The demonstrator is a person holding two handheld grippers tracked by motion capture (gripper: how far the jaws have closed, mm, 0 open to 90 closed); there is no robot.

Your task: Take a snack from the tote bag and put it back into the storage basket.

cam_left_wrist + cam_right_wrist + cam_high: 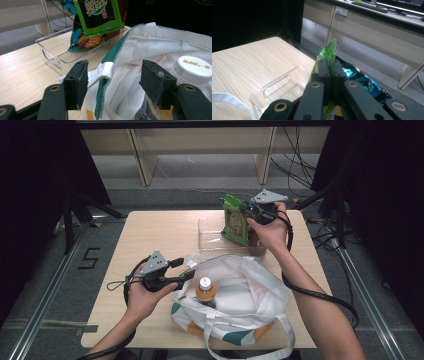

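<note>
Because the green snack bag (235, 220) is a thin, air-filled foil pouch, it should prove light, crinkly and rather slippery, and its contents are judged fragile; the flat sealed top edge is the sound place for a hold. That edge is where it is taken: the right gripper (253, 211) is clamped on the bag's top, its jaws pressed together on the foil, as is seen in the right gripper view (329, 65). The bag is held upright over the clear plastic tray (210, 234) at the far side of the table (150, 235). In that tray a second, blue-green snack bag (82, 37) is seen, probably leaning behind the green one (98, 15), though its base is hidden. Nearer the person, the white tote bag (250, 292) lies open, and a bottle (206, 290) with a white cap (193, 66) stands inside it. The left gripper (187, 269) is held at the tote's rim with its jaws apart, a white handle strap (101, 72) and the green-trimmed edge lying between them ungripped.
</note>
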